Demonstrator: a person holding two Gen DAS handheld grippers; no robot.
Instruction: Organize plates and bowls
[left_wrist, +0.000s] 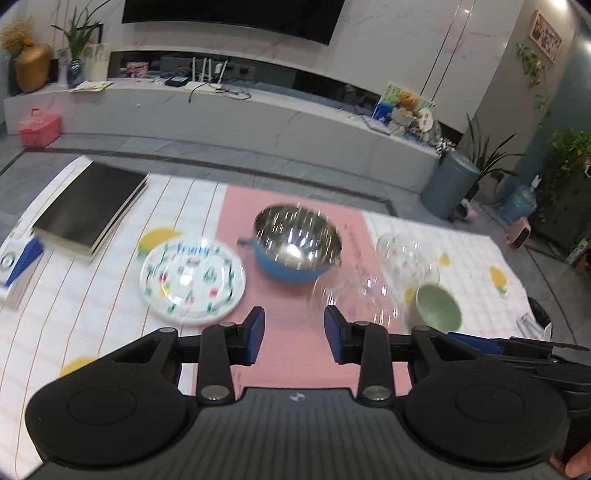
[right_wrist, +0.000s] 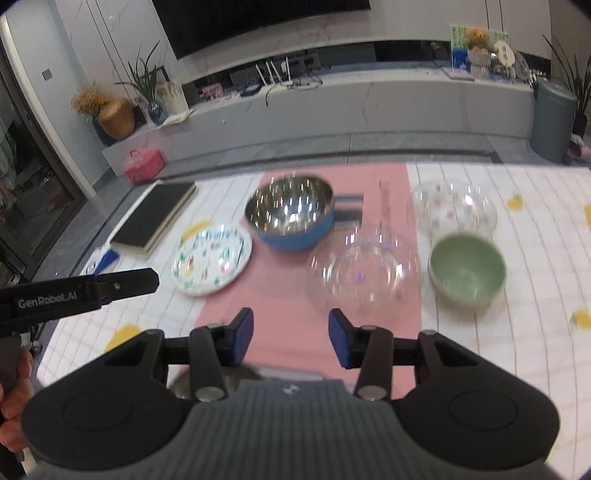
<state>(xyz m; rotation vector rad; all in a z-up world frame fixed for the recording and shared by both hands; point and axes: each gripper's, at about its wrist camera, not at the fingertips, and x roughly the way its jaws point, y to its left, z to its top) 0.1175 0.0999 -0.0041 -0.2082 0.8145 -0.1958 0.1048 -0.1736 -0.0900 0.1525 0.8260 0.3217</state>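
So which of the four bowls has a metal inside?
The blue-walled bowl with the shiny steel interior, on the pink mat; the others are two clear glass bowls and a green one.

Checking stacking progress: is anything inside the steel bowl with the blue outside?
Nothing visible inside the steel bowl: both wrist views show only bright reflections on its bare metal interior. It stands alone on the pink mat. Motion blur could hide something very small.

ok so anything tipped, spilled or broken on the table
Nothing stands out. The patterned plate, steel bowl, two clear bowls and green bowl all sit upright, apart, no spills visible. Motion blur hides fine cracks.
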